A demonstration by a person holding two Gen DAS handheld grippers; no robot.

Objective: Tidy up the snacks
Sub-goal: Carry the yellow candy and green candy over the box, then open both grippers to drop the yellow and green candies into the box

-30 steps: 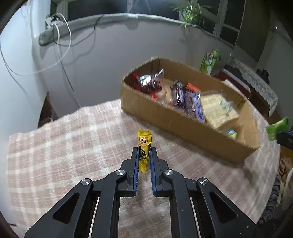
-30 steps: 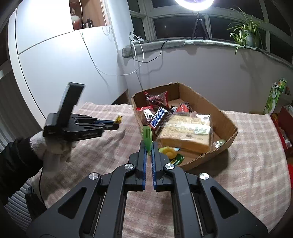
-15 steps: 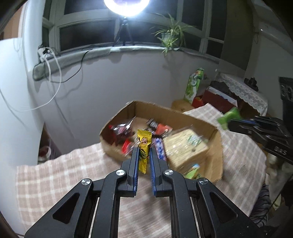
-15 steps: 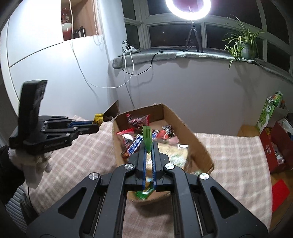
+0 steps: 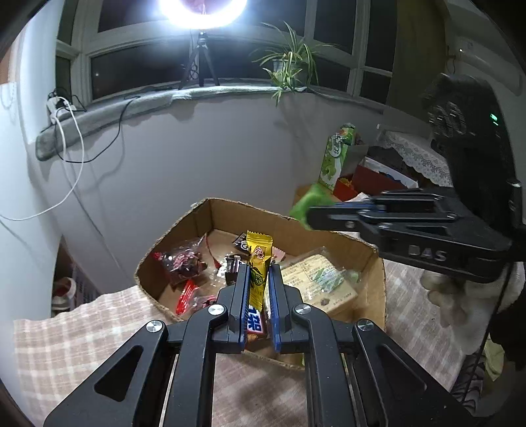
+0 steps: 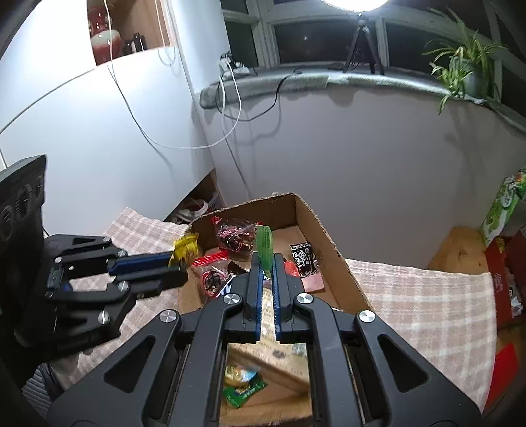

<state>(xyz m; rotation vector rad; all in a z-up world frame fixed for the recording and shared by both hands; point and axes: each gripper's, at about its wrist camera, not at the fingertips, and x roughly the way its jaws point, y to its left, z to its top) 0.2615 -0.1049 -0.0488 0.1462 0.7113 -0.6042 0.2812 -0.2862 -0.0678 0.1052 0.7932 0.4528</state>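
Above the cardboard box (image 5: 342, 241) on the checked desk (image 6: 427, 295), the left gripper (image 5: 258, 279) is clamped on a yellow candy packet (image 5: 258, 262), and the right gripper (image 6: 267, 262) is clamped on a green snack (image 6: 264, 246); both hang over the snacks inside.

A ring light (image 5: 203, 10) on the windowsill is the main source, blown out to a white glare at the top of both views; the windows (image 5: 138, 69) behind it are black. The room is otherwise dim, with soft cable shadows on the grey wall (image 6: 361, 138). Fisheye bending curves the edges, and the corners go dark. In the left wrist view the right tool (image 5: 315, 213) and its green packet (image 5: 304, 205) smear with motion blur.
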